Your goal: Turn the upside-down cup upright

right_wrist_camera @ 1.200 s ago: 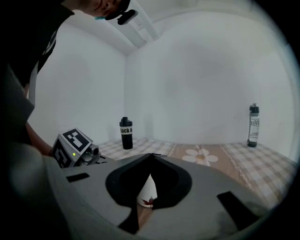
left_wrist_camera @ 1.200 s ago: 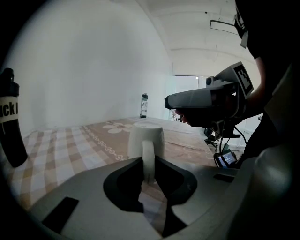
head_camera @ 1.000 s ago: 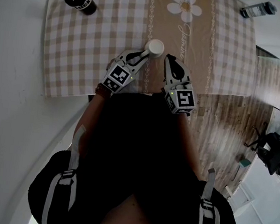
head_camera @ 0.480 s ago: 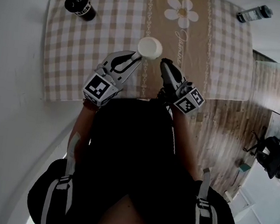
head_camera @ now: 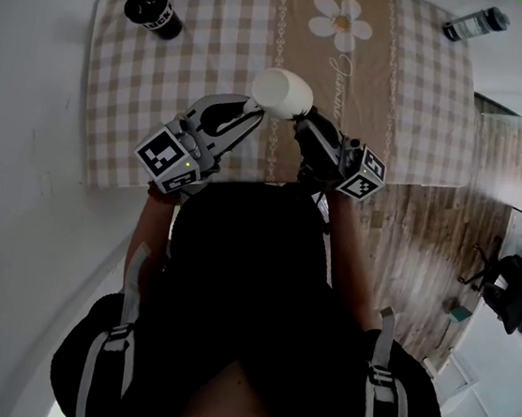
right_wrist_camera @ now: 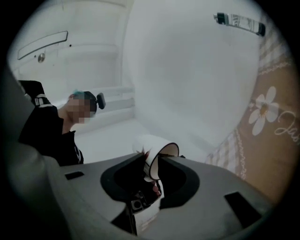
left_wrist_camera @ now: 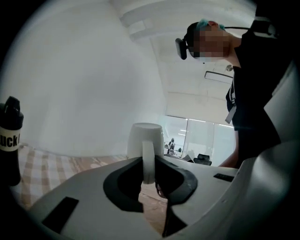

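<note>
Clearance is why I hold the white cup (head_camera: 281, 92) above the checked surface (head_camera: 156, 67), left hand-held gripper (head_camera: 247, 109) clamped on its handle, while the right hand-held gripper (head_camera: 302, 123), jaws just opening partway, straddles its rim unclamped.

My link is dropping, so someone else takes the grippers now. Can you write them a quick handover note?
The left gripper is shut on the handle and holds the cup above the tablecloth.
The right gripper has just been opening its jaws; the rim stands between them and does not look clamped.
Done: cup picked up.
Left: it is base-up; turn it over and set it down upright.
</note>
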Action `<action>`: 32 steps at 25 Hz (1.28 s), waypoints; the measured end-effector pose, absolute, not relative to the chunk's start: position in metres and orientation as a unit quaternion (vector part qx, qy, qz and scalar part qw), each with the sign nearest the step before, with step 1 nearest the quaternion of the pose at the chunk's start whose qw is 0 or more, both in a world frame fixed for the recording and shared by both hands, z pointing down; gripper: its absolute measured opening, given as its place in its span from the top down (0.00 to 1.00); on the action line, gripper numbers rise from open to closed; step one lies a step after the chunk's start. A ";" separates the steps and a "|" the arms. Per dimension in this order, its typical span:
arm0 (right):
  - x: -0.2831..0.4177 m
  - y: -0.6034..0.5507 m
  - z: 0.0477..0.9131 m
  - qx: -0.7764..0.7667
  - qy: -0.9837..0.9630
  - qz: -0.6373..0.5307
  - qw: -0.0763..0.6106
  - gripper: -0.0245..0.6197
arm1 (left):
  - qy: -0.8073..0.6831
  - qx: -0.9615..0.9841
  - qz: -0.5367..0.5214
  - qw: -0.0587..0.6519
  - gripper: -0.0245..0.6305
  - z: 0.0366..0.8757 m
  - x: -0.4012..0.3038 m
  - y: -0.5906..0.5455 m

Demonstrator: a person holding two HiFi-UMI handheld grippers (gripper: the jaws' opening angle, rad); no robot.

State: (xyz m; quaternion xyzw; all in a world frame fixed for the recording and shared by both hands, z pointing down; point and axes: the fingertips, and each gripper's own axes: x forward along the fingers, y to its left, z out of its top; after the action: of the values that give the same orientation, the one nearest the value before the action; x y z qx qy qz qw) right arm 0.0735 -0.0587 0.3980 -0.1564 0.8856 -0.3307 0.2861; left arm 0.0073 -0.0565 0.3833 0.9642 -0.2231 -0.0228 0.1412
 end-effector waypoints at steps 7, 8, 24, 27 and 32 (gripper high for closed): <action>0.066 -0.036 0.382 -0.085 0.896 -0.317 0.298 0.85 | -0.173 0.966 -0.054 0.185 0.86 0.378 0.010 -0.044; 0.065 -0.034 0.379 -0.079 0.896 -0.316 0.301 0.85 | -0.165 0.965 -0.059 0.193 0.86 0.377 0.011 -0.043; 0.059 -0.027 0.366 -0.072 0.902 -0.298 0.304 0.93 | -0.131 0.955 -0.100 0.245 0.83 0.391 0.012 -0.042; 0.058 -0.027 0.370 -0.087 0.909 -0.288 0.288 0.93 | -0.145 0.958 -0.083 0.233 0.81 0.398 0.011 -0.044; 0.054 -0.032 0.382 -0.133 0.925 -0.266 0.238 0.93 | -0.203 0.955 -0.028 0.216 0.78 0.424 0.006 -0.055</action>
State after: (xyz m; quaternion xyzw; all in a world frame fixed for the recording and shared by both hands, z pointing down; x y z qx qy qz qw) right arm 0.0536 -0.0317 0.3819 -0.1329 0.9247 -0.2656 0.2380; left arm 0.0059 -0.0555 0.4244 0.9546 -0.2031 -0.0276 0.2164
